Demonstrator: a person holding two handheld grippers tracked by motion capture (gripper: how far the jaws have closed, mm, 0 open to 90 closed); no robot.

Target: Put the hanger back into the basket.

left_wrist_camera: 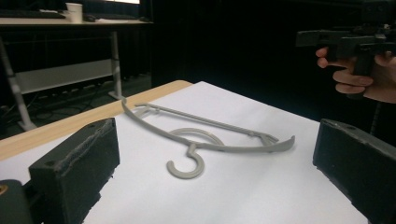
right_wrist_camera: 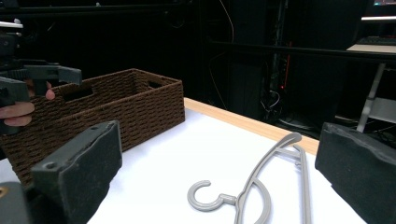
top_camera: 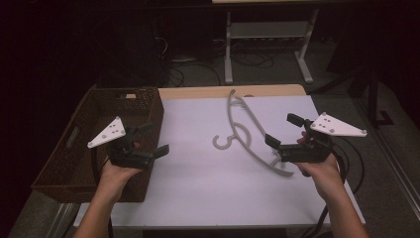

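White sheet (top_camera: pixel 198 188) is covering the table w/ a wood edge showing at the far side; room behind is sitting dark. Nearest, left gripper (top_camera: pixel 151 139) is hovering by the brown wicker basket (top_camera: pixel 59 168), jaws spread wide, nothing btwn them; right gripper (top_camera: pixel 280 131) is hovering at the sheet's right, jaws likewise apart & empty. Grey hanger (top_camera: pixel 247 134) is lying flat mid-sheet, its near end just below the right gripper, prob. not touching; hook is pointing left. Farther back, a white-legged desk (top_camera: pixel 267 44) is standing.
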